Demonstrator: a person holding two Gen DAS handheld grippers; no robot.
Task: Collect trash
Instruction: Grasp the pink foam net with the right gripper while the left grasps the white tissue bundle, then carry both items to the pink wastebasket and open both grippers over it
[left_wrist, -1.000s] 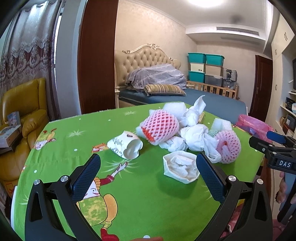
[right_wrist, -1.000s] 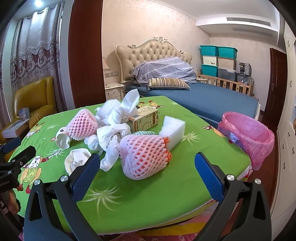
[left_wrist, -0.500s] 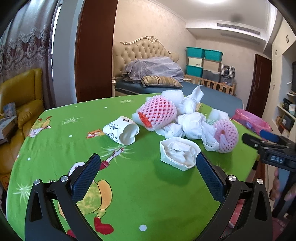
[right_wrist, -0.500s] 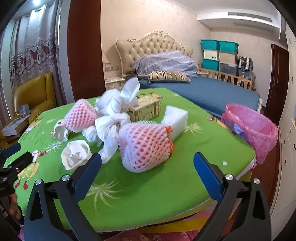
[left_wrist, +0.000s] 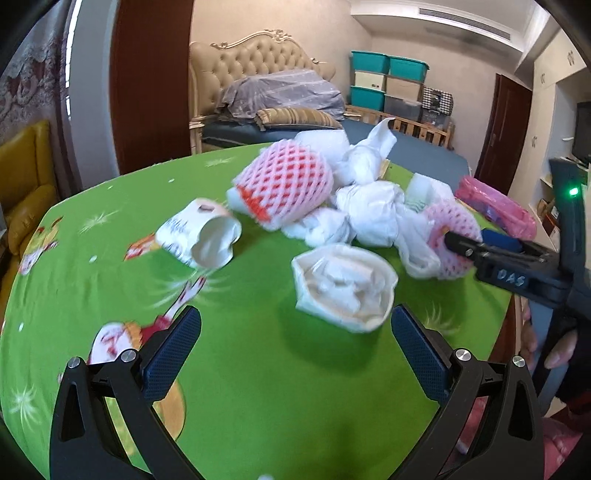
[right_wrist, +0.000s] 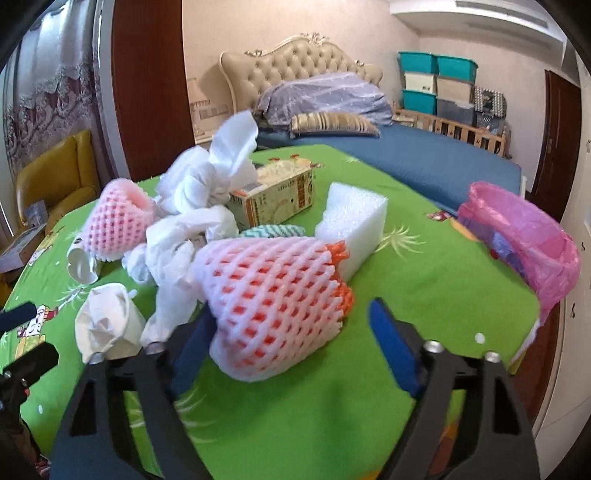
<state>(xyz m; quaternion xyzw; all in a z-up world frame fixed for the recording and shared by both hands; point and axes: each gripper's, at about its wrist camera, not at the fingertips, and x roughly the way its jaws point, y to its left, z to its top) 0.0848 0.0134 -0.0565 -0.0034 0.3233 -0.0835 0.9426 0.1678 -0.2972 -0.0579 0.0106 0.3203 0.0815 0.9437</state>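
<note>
Right wrist view: the right gripper (right_wrist: 291, 332) is closing, a lumpy pink foam-mesh sleeve (right_wrist: 275, 302) between its ribbed blue pads, the right pad not yet touching. Beyond it sits a white foam block (right_wrist: 356, 218). The left gripper (left_wrist: 295, 347) stands spread, a crumpled white paper cup (left_wrist: 341, 284) just ahead.

Left gripper (left_wrist: 295, 339) jaws wide apart, right gripper (right_wrist: 291, 332) jaws closing, apparently not yet pressing
</note>
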